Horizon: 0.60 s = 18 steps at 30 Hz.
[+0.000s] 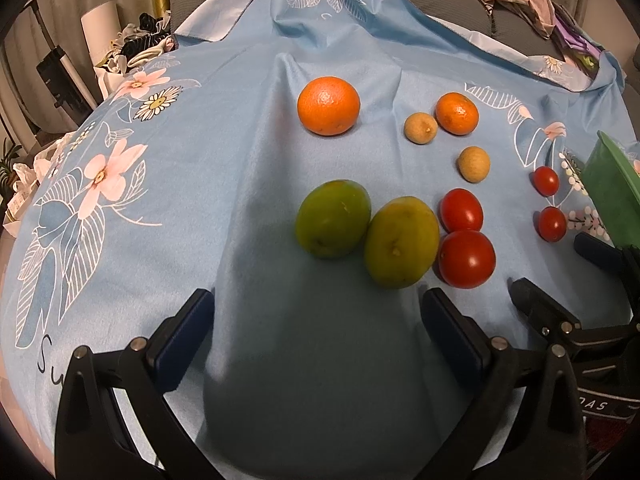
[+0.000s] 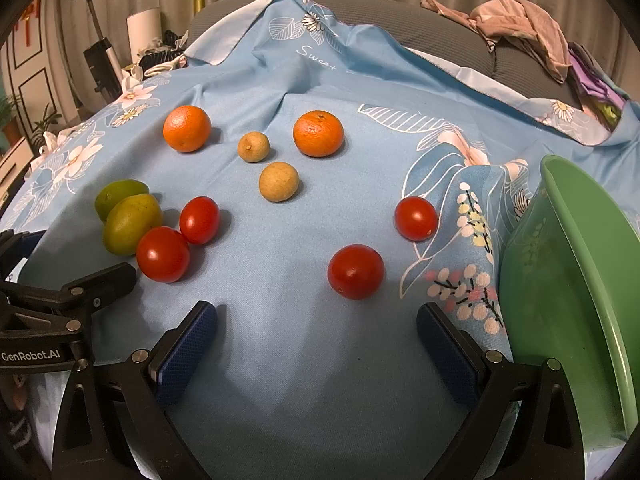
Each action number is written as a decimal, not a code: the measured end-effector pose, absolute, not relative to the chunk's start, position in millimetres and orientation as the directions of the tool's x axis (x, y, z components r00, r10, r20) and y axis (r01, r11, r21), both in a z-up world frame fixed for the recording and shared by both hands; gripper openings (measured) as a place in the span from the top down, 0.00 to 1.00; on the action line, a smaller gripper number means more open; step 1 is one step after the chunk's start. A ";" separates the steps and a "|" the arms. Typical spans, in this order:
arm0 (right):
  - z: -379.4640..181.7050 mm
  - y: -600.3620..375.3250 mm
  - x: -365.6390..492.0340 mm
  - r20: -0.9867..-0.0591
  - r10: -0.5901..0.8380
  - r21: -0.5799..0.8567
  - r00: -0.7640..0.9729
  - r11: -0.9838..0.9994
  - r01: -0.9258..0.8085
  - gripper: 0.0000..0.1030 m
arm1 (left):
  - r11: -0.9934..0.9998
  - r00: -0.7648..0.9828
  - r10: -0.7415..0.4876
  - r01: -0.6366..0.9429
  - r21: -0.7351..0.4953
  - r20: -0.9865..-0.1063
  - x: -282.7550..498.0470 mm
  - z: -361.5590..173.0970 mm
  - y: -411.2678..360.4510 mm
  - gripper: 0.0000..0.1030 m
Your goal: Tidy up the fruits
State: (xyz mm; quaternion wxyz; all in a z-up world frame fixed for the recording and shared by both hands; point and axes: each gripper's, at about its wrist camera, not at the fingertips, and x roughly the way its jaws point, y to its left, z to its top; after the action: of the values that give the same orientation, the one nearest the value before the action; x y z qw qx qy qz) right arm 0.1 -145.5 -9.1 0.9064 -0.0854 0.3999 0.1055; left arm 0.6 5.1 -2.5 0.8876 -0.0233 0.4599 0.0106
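Observation:
Fruit lies scattered on a light blue flowered cloth. In the left wrist view a large orange sits far centre, with a smaller orange and two tan round fruits to its right. Two green fruits touch each other just beyond my left gripper, which is open and holds nothing. Red tomatoes lie beside them. In the right wrist view my right gripper is open, with a tomato just ahead and another tomato farther right.
A green bowl stands tilted at the right edge, close to the right gripper's right finger. The other gripper shows at the left of the right wrist view. Crumpled clothes lie on a grey sofa back behind the cloth.

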 end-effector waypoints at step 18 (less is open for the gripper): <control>-2.4 -140.8 2.8 -0.792 0.109 -0.036 0.601 0.974 -0.224 0.01 | 0.986 0.657 -0.051 -0.087 -0.142 -0.753 -17.2 32.8 21.3 0.08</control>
State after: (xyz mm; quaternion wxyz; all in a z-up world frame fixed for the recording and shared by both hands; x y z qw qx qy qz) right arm 2.8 -140.8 -2.4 0.8922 -0.0657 0.4369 0.0931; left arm -17.2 21.3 32.8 0.9063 -0.0830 0.4143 0.0101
